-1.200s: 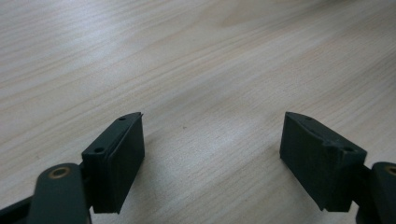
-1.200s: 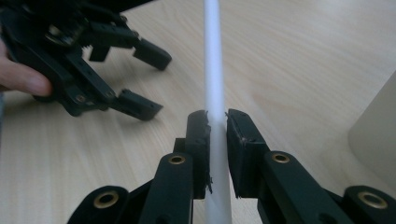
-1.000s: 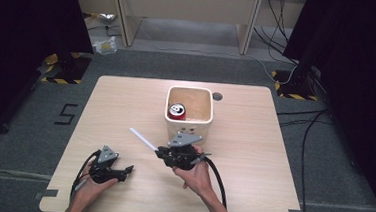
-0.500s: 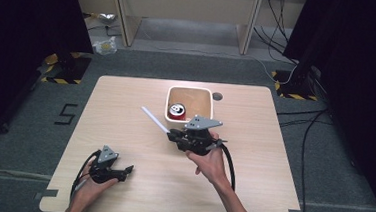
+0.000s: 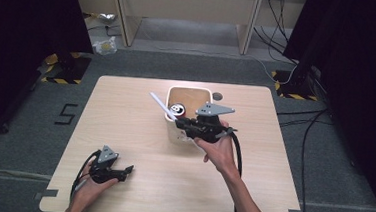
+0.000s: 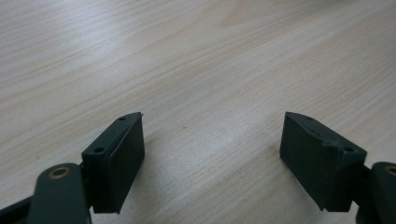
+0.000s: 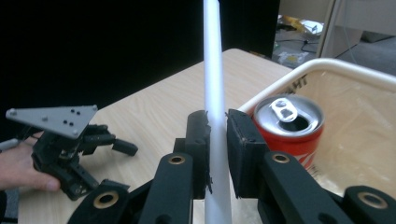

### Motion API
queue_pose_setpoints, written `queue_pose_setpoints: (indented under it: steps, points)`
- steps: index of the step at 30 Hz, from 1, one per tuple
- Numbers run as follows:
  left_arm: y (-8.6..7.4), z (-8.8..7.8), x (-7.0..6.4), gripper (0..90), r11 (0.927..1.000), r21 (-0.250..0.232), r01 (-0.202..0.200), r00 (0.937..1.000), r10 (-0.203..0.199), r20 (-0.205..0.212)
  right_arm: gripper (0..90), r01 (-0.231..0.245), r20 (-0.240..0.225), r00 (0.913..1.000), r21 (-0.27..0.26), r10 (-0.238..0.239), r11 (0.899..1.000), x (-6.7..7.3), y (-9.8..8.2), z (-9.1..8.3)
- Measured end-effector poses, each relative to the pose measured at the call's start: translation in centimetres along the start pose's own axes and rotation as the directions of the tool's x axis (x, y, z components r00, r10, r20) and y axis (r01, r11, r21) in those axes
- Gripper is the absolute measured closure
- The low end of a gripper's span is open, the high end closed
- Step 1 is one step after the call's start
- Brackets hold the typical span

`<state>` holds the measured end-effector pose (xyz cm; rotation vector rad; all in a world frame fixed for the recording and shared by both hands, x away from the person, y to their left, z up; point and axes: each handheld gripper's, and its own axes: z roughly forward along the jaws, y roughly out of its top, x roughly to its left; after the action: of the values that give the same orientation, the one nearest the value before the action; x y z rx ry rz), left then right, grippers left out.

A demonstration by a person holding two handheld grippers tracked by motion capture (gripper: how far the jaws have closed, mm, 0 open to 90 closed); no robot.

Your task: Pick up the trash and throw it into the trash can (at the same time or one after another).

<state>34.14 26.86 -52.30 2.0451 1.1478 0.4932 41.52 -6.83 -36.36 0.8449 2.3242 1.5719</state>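
Note:
My right gripper (image 5: 176,120) is shut on a white straw (image 5: 162,104), held in the air over the left rim of the cream bin (image 5: 191,91). In the right gripper view the white straw (image 7: 214,84) stands upright between the pads, right beside the bin's rim (image 7: 322,65). A red drink can (image 7: 290,123) with an open tab stands inside the bin, also seen as the can (image 5: 178,108) from above. My left gripper (image 5: 127,171) rests low on the table near the front left, open, with bare wood between its fingers (image 6: 119,158).
The wooden table (image 5: 125,111) has a small dark round hole (image 5: 218,95) just right of the bin. Dark curtains flank the carpeted floor, with desk legs and cables behind the table. My left gripper (image 7: 119,145) also appears far off in the right gripper view.
My right gripper has risen and moved away from the person toward the bin, carrying the straw up to the bin's left rim. The left gripper has stayed put.

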Motion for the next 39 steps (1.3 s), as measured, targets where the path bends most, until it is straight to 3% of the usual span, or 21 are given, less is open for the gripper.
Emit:
queue_pose_setpoints:
  steps: [7,15,26,39]
  points:
    - [0.0,0.0,0.0,21.2,1.0000,-0.002,0.001,1.0000,-0.001,0.000,79.3,-0.016,0.011,0.9998,-0.032,0.016,0.999,-1.3,2.1,-0.8]
    - [0.0,0.0,0.0,21.2,1.0000,-0.004,0.002,1.0000,-0.002,-0.002,79.3,-0.040,0.058,0.9974,-0.053,0.043,0.998,-3.3,4.1,-0.8]
    - [0.0,0.0,0.0,21.2,1.0000,-0.002,0.002,1.0000,-0.002,-0.001,79.3,-0.091,0.111,0.9893,-0.042,0.095,0.995,-6.4,5.1,1.8]
    - [0.0,0.0,0.0,21.2,1.0000,0.001,0.000,1.0000,0.000,0.001,79.1,-0.142,0.158,0.9779,0.023,0.137,0.990,-8.7,4.4,4.6]
